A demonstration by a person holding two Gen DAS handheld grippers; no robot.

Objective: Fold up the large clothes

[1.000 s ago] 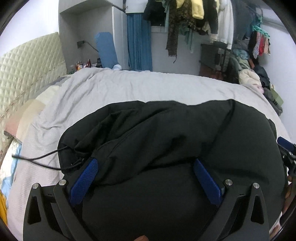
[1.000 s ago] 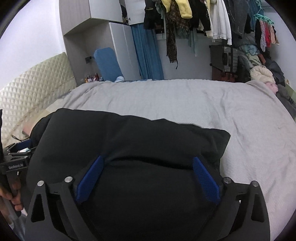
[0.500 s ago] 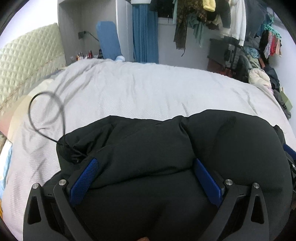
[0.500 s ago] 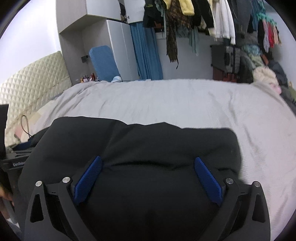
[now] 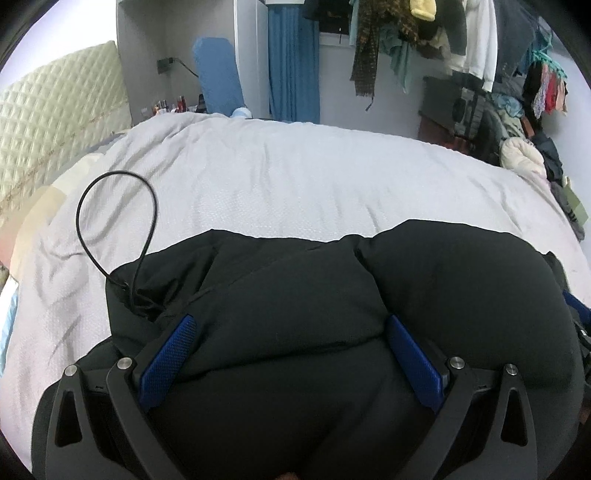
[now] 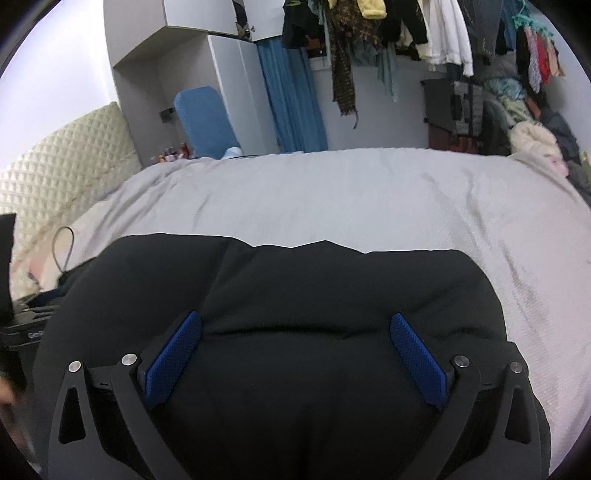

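Observation:
A large black garment [image 5: 295, 295] lies bunched on the grey bedsheet [image 5: 295, 177] and fills the lower half of both views [image 6: 314, 295]. A black drawstring [image 5: 110, 206] loops up from its left edge. My left gripper [image 5: 290, 325] is open, its blue pads [image 5: 166, 358] spread wide with the black cloth lying between them. My right gripper [image 6: 295, 321] is open too, its pads [image 6: 417, 358] wide apart over the same garment. The other gripper's body shows at the left edge of the right wrist view [image 6: 26, 328].
A quilted cream headboard [image 5: 55, 118] stands at the left. A blue chair [image 5: 218, 77], a blue curtain [image 5: 291, 62] and a grey cabinet are behind the bed. Hanging clothes [image 6: 406, 33] and a clothes pile [image 5: 524, 155] fill the back right.
The garment has been drawn nearer and bunched up, so more bare sheet shows beyond it. The drawstring has flipped up into a loop. Both grippers stay open.

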